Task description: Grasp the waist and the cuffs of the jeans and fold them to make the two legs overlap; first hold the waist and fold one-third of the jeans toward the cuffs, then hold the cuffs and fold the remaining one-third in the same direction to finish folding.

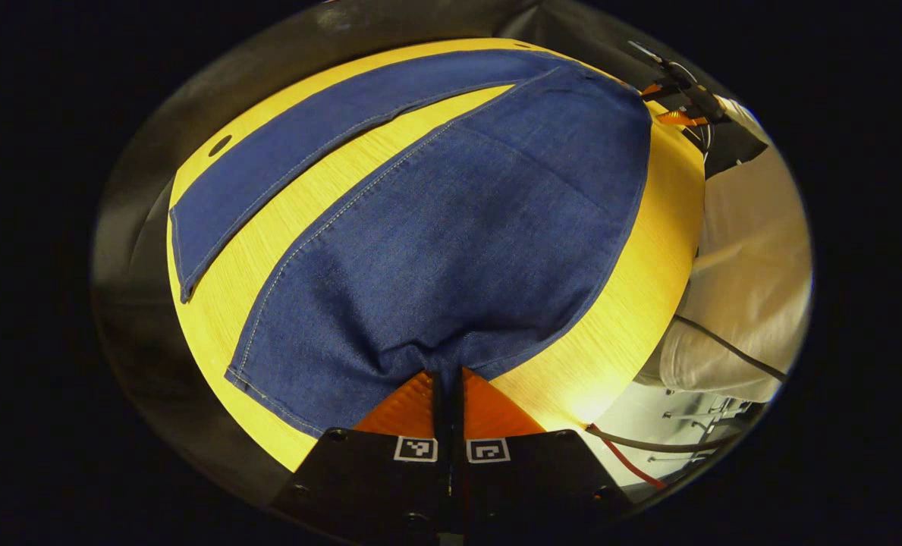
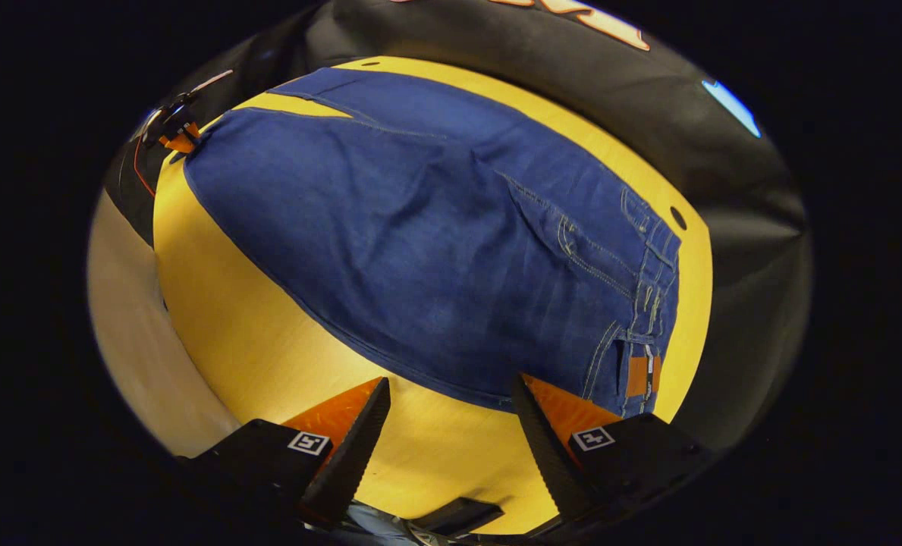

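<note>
Blue jeans [image 1: 458, 243] lie flat on the yellow table [image 1: 617, 334], the two legs spread apart with bare wood between them. My left gripper [image 1: 447, 371] is shut on the cuff of the near leg, and the cloth puckers at its fingertips. The far leg [image 1: 322, 144] stretches off to the left. In the right gripper view the waist [image 2: 652, 303] with its brown patch lies at the right. My right gripper [image 2: 451, 383] stands open just off the jeans' [image 2: 435, 250] near edge by the hip, nothing between its fingers. The left gripper [image 2: 174, 125] shows far off at the cuff.
A person in pale clothing [image 1: 746, 250] stands at the table's side. Cables [image 1: 648, 447] hang below the table edge. The black booth wall [image 2: 724, 174] runs close behind the waist end. Bare table [image 2: 268, 356] lies along the near side.
</note>
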Available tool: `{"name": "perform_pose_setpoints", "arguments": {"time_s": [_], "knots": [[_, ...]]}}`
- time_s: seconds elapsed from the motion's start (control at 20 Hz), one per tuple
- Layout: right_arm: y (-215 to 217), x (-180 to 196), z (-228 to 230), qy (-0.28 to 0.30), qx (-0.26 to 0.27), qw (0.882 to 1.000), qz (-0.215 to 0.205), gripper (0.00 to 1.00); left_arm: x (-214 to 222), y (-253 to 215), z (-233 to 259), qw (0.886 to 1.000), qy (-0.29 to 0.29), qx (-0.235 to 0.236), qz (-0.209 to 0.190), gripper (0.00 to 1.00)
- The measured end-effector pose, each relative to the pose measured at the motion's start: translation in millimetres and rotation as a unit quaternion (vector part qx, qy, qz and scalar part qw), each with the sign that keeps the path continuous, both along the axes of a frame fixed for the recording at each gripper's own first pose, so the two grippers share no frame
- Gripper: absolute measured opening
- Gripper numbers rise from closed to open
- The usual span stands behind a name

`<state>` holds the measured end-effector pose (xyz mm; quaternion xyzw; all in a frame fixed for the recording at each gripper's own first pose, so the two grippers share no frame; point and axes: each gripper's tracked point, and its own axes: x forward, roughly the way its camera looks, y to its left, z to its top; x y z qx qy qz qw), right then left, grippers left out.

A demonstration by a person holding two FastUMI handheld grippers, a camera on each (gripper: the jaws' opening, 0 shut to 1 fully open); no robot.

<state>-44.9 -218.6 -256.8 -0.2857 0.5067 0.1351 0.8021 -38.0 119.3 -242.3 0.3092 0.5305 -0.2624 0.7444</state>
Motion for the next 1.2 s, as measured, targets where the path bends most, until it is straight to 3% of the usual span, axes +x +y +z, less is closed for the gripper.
{"name": "perform_pose_setpoints", "arguments": {"time_s": [0.3,0.55,0.7,0.75,0.85,0.95,1.05,1.1,1.15,1.2], "knots": [[-4,3,-15,0.063,0.035,0.997,-0.005,0.97,0,-1,0,1.000,0.025,0.013,0.000,0.00],[-5,4,-15,0.079,0.022,0.997,-0.003,0.99,1,0,-1,0.999,0.029,0.021,0.005,0.00],[-2,4,-15,0.087,0.015,0.996,-0.006,0.91,2,0,-1,0.999,0.017,0.024,0.012,0.00],[1,5,-14,0.090,0.013,0.996,0.001,0.92,3,1,-1,0.999,0.012,0.026,0.014,0.00],[12,6,-10,0.088,0.008,0.996,0.029,0.71,2,1,0,0.999,0.002,0.028,0.023,0.00],[21,8,-10,0.080,-0.001,0.995,0.052,0.41,3,1,1,0.999,-0.010,0.025,0.029,0.00],[22,9,-7,0.068,-0.009,0.997,0.045,0.12,3,1,-1,0.999,-0.027,0.019,0.037,0.00],[18,9,-14,0.067,-0.010,0.997,0.038,0.16,3,1,-1,0.998,-0.038,0.014,0.041,0.00],[20,9,-8,0.069,-0.011,0.997,0.025,0.07,2,0,-1,0.997,-0.050,0.010,0.050,0.00],[20,9,-9,0.067,-0.009,0.998,0.008,0.09,3,0,0,0.996,-0.061,0.005,0.060,0.00]]}}
